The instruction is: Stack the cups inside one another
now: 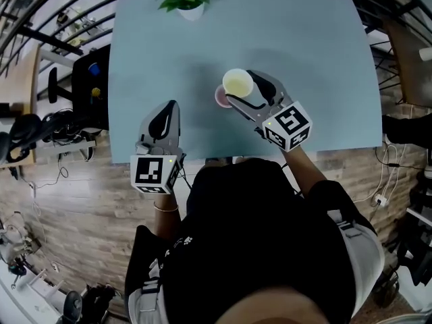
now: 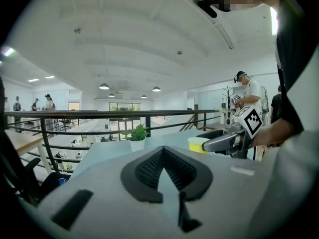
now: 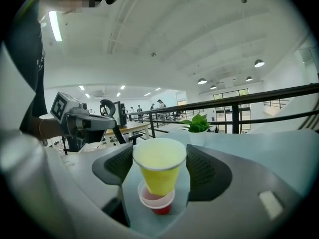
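Yellow cup (image 3: 159, 176) pinched in right claw (image 3: 159, 158), base inside red cup (image 3: 157, 203) | keep centred, upright, lower gently | left claw (image 2: 164, 171) pressed together, empty

Grey-shelled left gripper (image 1: 167, 113) lower left of centre, black ribbed pads (image 2: 147, 171), white cube (image 1: 156, 173) with black square markers. Same build on right gripper (image 1: 244, 90) centre right, cube alike. Black top (image 1: 256, 248) filling bottom half, white sleeve panels (image 1: 364, 248), thin bracelet (image 1: 165, 208) on left wrist.
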